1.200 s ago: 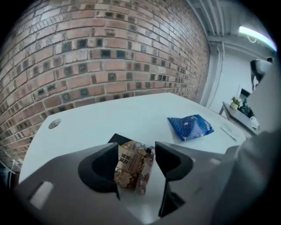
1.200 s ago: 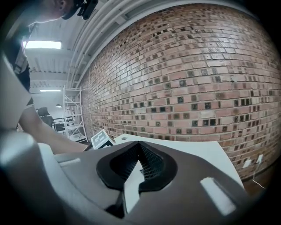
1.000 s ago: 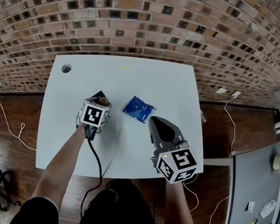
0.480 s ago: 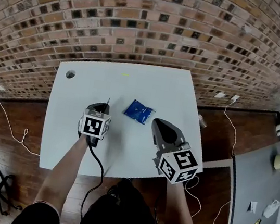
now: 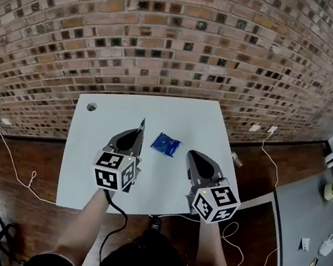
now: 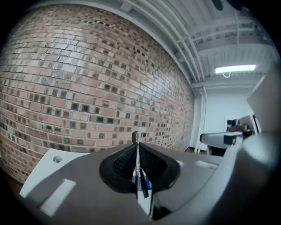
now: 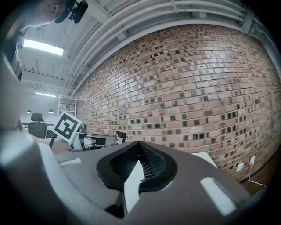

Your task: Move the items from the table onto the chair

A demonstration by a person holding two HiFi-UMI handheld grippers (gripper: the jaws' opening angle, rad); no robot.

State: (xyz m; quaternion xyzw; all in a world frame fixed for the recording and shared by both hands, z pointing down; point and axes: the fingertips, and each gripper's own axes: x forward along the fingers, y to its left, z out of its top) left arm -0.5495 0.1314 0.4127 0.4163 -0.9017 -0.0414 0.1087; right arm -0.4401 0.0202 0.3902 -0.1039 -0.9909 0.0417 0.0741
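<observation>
The left gripper (image 6: pixel 137 147) is clamped on a thin flat packet (image 6: pixel 141 186), which stands edge-on between its pads with a narrow strip poking past the tips. The grip sits near the packet's middle, likely so that so slim a thing does not slip or fold while it is carried. The gripper points nearly level and hangs well above the table (image 5: pixel 175 115), a sensible height for carrying the load clear of the table edge.

To its right, the right gripper (image 7: pixel 139 146) has its jaws together with nothing between them; only bare tabletop shows through the gap below the tips. It seems to be waiting its turn. Below and ahead of both tools, between their lines, 1 blue packet (image 5: pixel 166 143) lies flat on the table, not yet moved. A cable (image 5: pixel 115 227) trails from behind the left gripper. Ahead of both rises the brick wall (image 5: pixel 169 36).

What the held packet contains is unclear: edge-on, it shows only white with a little blue print. An office chair (image 7: pixel 37 124) stands far off to the right gripper's left, small and dim; whether it is the one meant, I cannot tell.
</observation>
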